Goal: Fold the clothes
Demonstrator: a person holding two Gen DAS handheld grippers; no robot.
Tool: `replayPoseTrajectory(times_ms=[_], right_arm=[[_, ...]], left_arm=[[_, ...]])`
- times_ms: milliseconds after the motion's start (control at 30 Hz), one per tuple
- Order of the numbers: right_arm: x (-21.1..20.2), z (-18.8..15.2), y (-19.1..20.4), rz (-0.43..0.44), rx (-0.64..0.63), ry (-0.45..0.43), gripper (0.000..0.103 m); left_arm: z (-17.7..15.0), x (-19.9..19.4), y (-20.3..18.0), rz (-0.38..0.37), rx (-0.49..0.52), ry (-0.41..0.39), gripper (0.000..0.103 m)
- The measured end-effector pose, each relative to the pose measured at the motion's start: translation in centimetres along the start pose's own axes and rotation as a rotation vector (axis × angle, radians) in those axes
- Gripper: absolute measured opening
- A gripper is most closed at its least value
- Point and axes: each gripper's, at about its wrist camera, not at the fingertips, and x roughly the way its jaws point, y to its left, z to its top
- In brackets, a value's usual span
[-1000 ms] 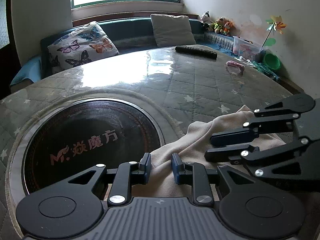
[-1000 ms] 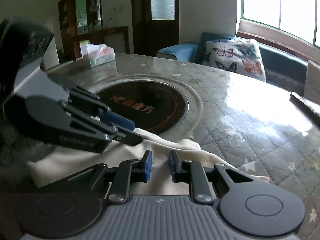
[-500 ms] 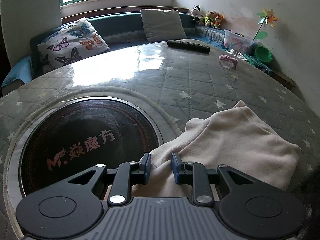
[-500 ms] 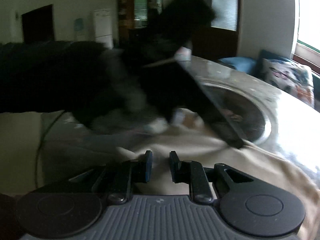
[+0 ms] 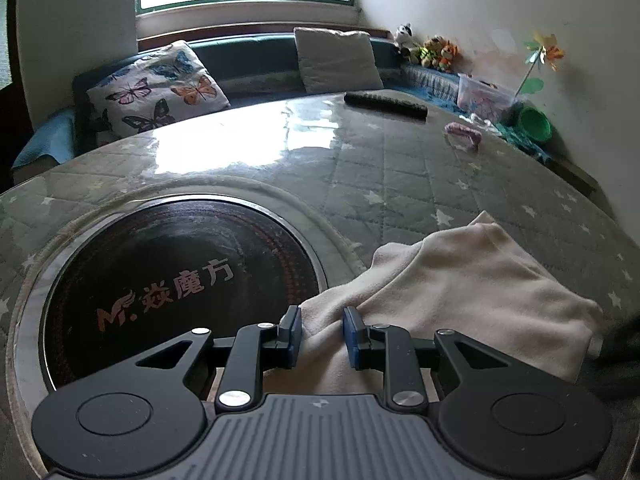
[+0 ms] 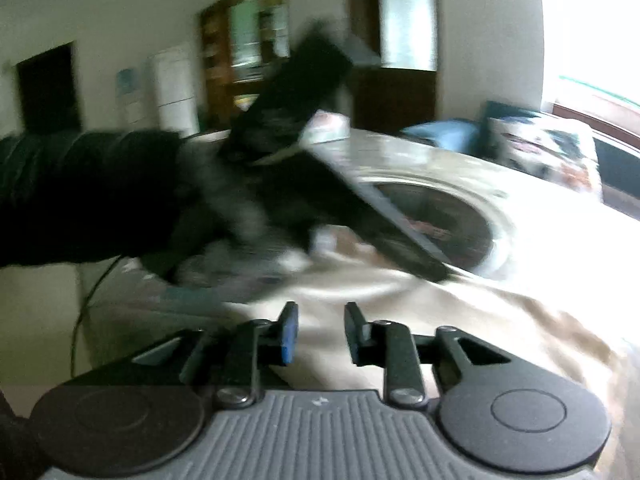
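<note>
Item: cream garment [image 5: 472,300], one piece, fleece-like knit, lying partly folded in the lower right of the left wrist view, on the quilted star-print table cover [image 5: 400,168]. One edge reaches toward the rim of the dark round hotplate [image 5: 176,276] set in the table at lower left.

Handling, as a judgement: light, soft and limp; it will sag and drape from any hold, and the glossy sheet over the cover may let it slide. Best taken at a corner or along a doubled edge, pinching all layers together so the fold does not open.

Left gripper [image 5: 320,330]: one; fingers spread, a ridge of the garment lying between the blue pads [image 5: 294,334] but not pinched.

Right gripper [image 6: 318,330]: one; fingers parted, nothing between them, hovering over the cloth. The right wrist view is blurred; the dark shape across its centre is presumably the other gripper and the sleeved arm.

Further out, left wrist view:
- remote control [image 5: 386,105], one, upper centre-right of the table
- pink object [image 5: 463,133], one, kind unclear
- cushions: one butterfly-print [image 5: 156,88], one plain grey [image 5: 338,60], on the bench under the window
- soft toys [image 5: 430,46], a small group, count unclear
- pinwheel [image 5: 544,50], one
- green bowl [image 5: 534,123], one
</note>
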Motion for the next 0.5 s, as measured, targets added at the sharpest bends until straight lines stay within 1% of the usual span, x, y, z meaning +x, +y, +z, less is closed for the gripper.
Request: replayPoseTrajectory(times_ms=[167,200,267,300,333,500], right_arm=[[-3.3,-1.9,-4.7,-0.178,0.165,-0.011,0.026],[-3.6,-2.1,-5.3,-0.196,0.183,-0.012,0.026],[-3.8,-2.1,-6.1,-0.208,0.199,-0.018,0.025],[-3.9,-2.1,-6.4,-0.214,0.208,-0.021,0.023],[-4.0,-2.2,-6.8,-0.22,0.216,-0.024,0.023],[-4.6,-2.3,-8.6,-0.251,0.257,-0.039,0.024]], left_arm=[[-0.5,-2.0,-1.6,0.023,0.039,-0.047,0.026],[-0.7,-2.5,-2.0,0.025,0.053,-0.058,0.026],[-1.3,-3.5,-2.8,0.028,0.077,-0.077,0.026],[-1.6,-4.0,-3.2,0.025,0.084,-0.084,0.026],[-2.0,-4.5,-3.6,0.02,0.088,-0.09,0.026],[-3.5,-5.6,-5.4,-0.025,0.099,-0.096,0.026]])
